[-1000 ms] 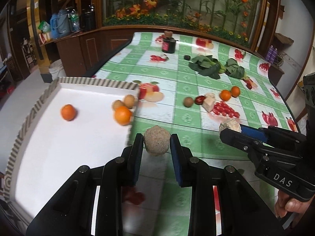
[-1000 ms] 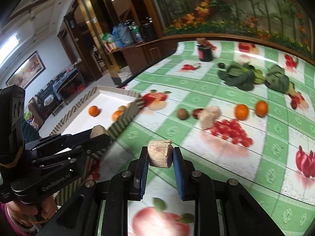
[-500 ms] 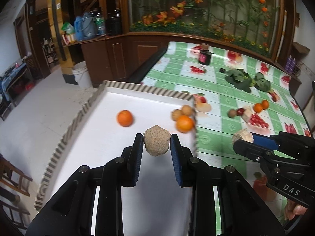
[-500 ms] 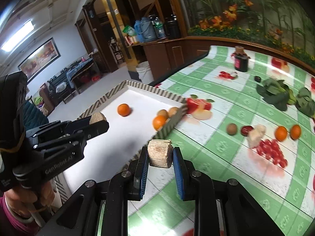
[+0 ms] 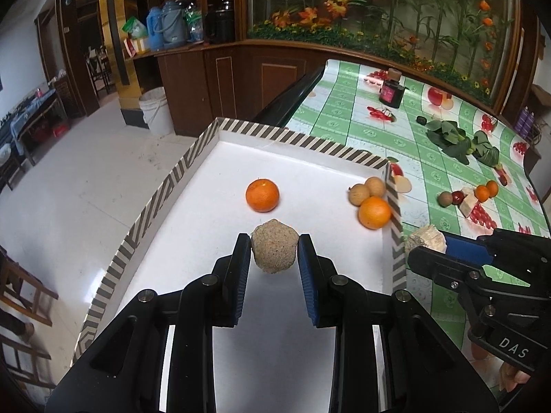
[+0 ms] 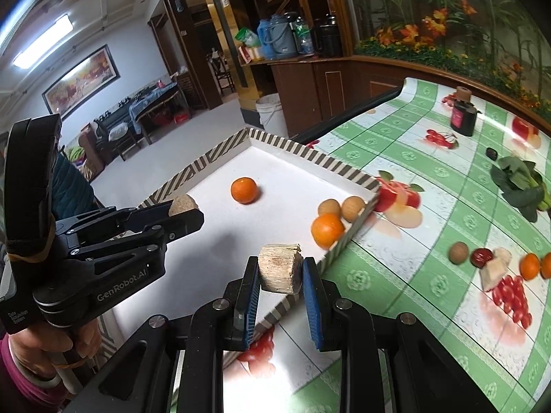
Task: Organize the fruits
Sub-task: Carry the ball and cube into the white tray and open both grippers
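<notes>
My left gripper (image 5: 273, 253) is shut on a rough, round beige fruit (image 5: 273, 247) and hangs over the white tray (image 5: 299, 139) with the striped rim. In the tray lie two oranges (image 5: 262, 195) (image 5: 374, 212) and two tan round fruits (image 5: 366, 191) against its right wall. My right gripper (image 6: 279, 273) is shut on a pale fibrous chunk (image 6: 279, 270), just above the tray's near right rim (image 6: 330, 258). The right wrist view also shows the left gripper (image 6: 187, 211) at the left, over the tray (image 6: 310, 153), with the beige fruit (image 6: 182, 204).
The green checked tablecloth (image 6: 413, 275) to the right carries a brown round fruit (image 6: 458, 253), a red date (image 6: 481, 256), a pale chunk (image 6: 494, 270), two small oranges (image 6: 530, 266), leafy greens (image 6: 520, 182) and a dark jar (image 6: 463, 117). Left of the tray the table ends above the floor.
Both grippers have moved left from above the tablecloth to the tray, each still holding its piece. The left one is now over the tray's inside, the right one at its rim.
</notes>
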Demonstrator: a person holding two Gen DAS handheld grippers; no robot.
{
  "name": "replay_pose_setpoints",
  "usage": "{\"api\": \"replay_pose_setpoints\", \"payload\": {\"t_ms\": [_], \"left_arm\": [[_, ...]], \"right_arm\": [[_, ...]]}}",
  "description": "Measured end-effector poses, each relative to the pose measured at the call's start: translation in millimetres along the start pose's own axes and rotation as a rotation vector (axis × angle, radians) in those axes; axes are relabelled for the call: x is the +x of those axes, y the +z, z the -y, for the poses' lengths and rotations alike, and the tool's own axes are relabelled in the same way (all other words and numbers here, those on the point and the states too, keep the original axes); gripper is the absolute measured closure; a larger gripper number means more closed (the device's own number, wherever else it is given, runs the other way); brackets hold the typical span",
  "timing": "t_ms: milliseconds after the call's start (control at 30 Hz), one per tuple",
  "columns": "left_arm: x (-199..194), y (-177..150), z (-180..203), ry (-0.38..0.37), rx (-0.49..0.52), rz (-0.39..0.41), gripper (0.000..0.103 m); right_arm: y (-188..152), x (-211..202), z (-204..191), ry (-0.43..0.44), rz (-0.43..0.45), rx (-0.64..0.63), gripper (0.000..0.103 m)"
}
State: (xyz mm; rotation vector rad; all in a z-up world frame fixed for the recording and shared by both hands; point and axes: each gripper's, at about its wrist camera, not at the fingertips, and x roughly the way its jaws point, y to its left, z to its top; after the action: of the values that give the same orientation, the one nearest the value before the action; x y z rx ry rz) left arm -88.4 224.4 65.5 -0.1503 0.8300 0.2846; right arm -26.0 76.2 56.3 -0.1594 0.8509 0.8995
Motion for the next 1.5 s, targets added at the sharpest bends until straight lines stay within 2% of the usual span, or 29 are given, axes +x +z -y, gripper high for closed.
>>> {"api": "replay_pose_setpoints", "payload": {"t_ms": [367,533,867,1067,1233,1367,1500], "left_arm": [[19,6,-15,-0.014,-0.035,-0.053,0.076],[29,8,-17,-0.012,-0.044,-0.074,0.076],[38,9,-19,-0.010,-0.050,-0.099,0.076],[41,7,-20,0.002,-0.054,-0.118,0.076],[41,6,-24,0.016,-0.072,-0.125,0.075],[38,5,-28,0.023,-0.091,-0.126,0.069],[29,3,-25,0.024,-0.086,-0.104,0.069]], "right_arm": [[11,37,-1,0.002,-0.061,-0.027,0.080],[17,54,-4,-0.034,-0.087,-0.062,0.079],[18,74,-4,-0.052,-0.120,-0.084,0.079],[18,77,-11,-0.064,-0.131,-0.115,0.079],[15,74,-14,-0.053,-0.128,-0.134,0.074],[13,64,-13,-0.033,-0.118,-0.116,0.072],[10,48,-13,-0.004,-0.095,-0.096,0.072]]}}
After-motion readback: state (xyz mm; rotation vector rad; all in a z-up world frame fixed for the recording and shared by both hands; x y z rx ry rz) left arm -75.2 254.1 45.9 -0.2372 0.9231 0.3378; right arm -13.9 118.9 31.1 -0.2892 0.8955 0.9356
